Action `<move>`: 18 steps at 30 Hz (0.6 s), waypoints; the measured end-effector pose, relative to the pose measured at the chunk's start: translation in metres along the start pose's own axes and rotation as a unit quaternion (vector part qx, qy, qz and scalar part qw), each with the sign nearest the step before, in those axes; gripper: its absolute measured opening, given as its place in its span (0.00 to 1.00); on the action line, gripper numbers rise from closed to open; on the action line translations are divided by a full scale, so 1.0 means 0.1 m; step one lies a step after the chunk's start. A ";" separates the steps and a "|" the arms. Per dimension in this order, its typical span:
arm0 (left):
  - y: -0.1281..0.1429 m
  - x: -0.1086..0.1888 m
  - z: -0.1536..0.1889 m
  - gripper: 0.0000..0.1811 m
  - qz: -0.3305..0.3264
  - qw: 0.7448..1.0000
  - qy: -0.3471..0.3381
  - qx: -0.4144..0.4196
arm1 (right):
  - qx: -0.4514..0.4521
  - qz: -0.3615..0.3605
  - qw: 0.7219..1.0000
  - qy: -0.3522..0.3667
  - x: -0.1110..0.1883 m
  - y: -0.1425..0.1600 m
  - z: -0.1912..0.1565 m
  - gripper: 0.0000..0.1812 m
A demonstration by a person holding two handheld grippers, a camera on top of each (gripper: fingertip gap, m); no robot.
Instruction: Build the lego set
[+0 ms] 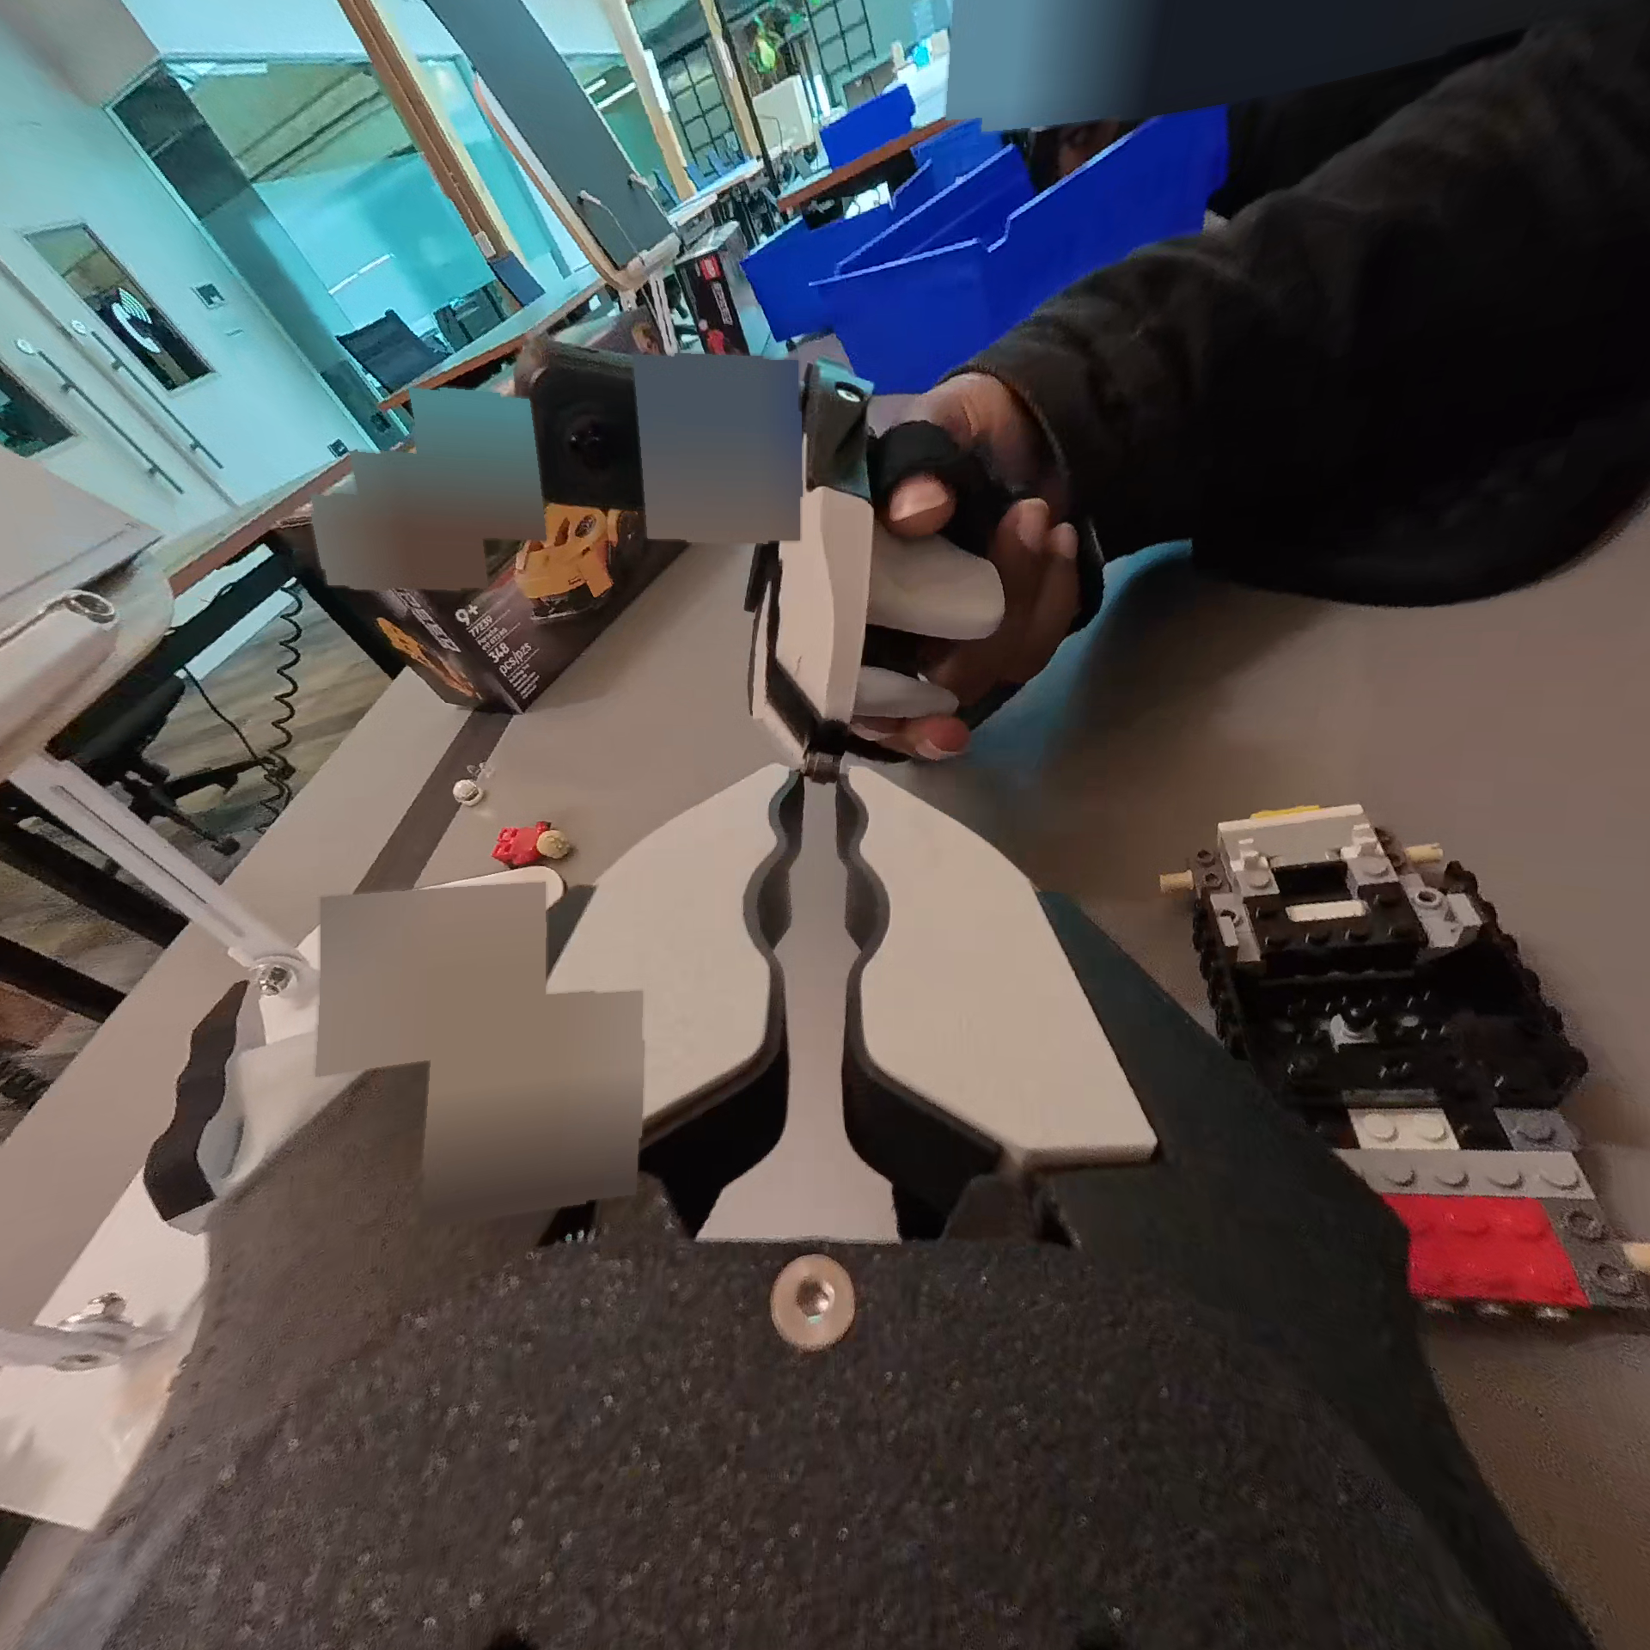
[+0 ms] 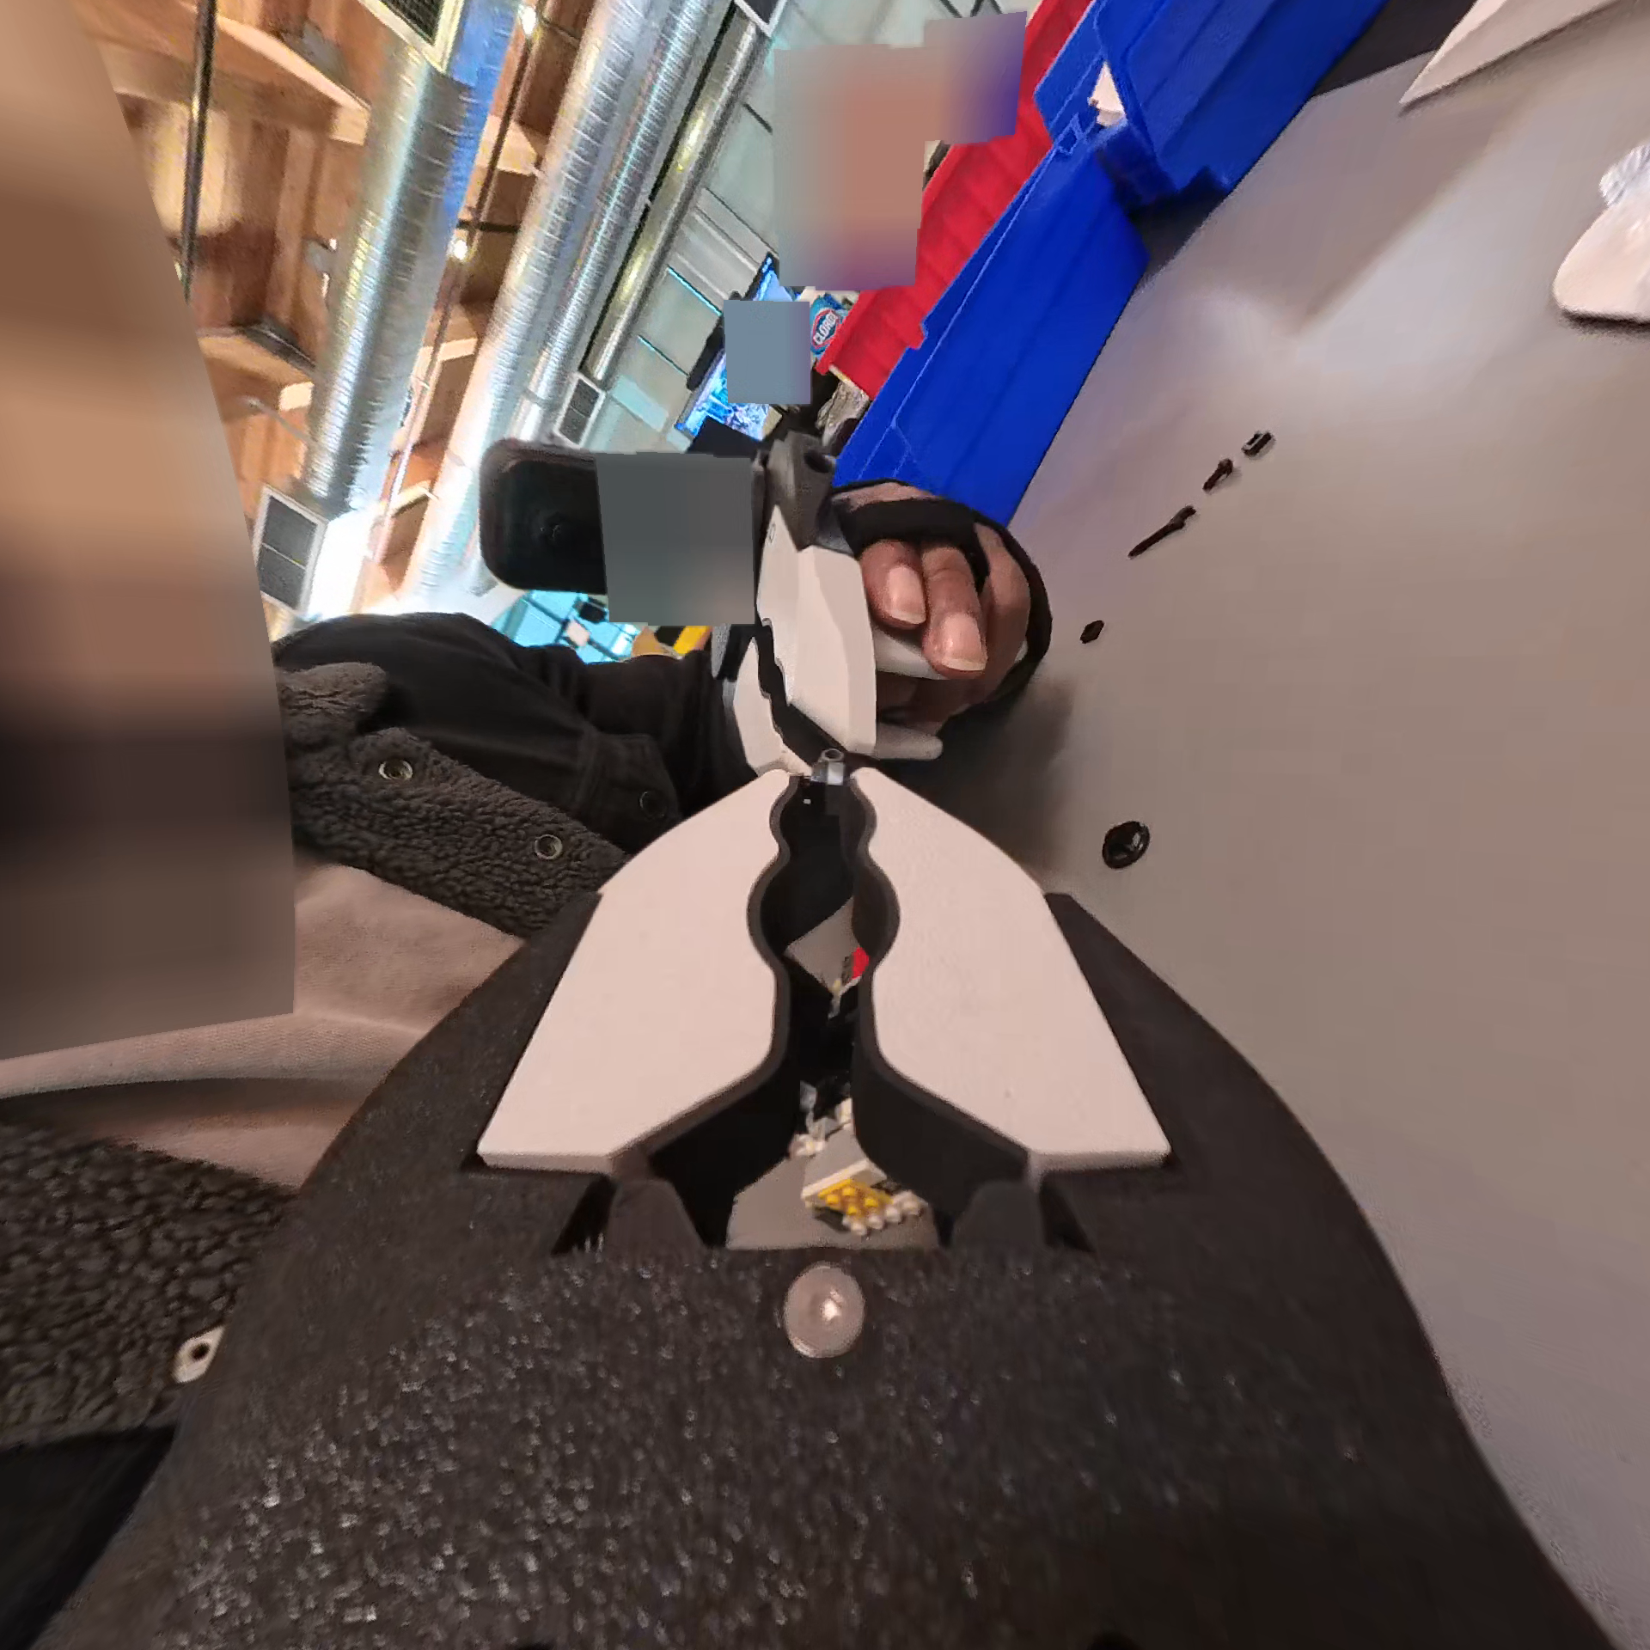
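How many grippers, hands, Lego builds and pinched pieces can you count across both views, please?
Grippers: 2, left gripper and right gripper
Hands: 2, right hand and left hand
Lego build: 1
Piece pinched between the tips: 1
Total: 6

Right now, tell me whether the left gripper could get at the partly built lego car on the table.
Probably not yet. The left gripper meets the right gripper tip to tip over a small dark piece, so its jaws look occupied. Otherwise the lego car sits uncovered beside it.
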State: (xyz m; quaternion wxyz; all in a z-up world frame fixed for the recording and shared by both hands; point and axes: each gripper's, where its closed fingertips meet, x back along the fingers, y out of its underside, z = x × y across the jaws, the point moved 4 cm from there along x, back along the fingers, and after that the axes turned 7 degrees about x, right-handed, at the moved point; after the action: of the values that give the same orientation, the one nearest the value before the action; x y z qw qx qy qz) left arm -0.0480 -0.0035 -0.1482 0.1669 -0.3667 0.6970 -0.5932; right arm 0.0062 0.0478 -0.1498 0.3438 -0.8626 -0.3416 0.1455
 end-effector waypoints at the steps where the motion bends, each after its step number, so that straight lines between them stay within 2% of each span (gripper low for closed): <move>1: 0.01 0.00 0.01 0.03 -0.006 1.000 0.000 -0.005 | -0.008 -0.001 1.000 -0.002 0.00 0.01 0.01 0.04; 5: 0.05 -0.01 -0.01 0.03 -0.022 1.000 0.004 0.016 | -0.030 0.006 1.000 -0.002 0.00 0.02 0.06 0.04; 12: 0.07 0.02 -0.16 0.02 -0.009 0.987 0.022 0.162 | -0.023 0.034 0.999 0.002 0.07 -0.05 0.09 0.09; 15: 0.11 0.01 -0.19 0.02 -0.009 0.964 0.059 0.258 | 0.056 0.031 0.997 0.047 0.09 -0.09 0.09 0.09; 18: 0.14 -0.01 -0.18 0.02 -0.009 0.934 0.097 0.343 | 0.178 -0.006 0.976 0.126 0.08 -0.09 0.09 0.09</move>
State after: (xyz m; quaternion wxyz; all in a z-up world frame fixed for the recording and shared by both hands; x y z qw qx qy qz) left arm -0.0638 0.0105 -0.1579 0.2081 -0.2343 0.4607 -0.8304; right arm 0.0028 0.0627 -0.1503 0.5332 -0.7967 -0.2693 0.0920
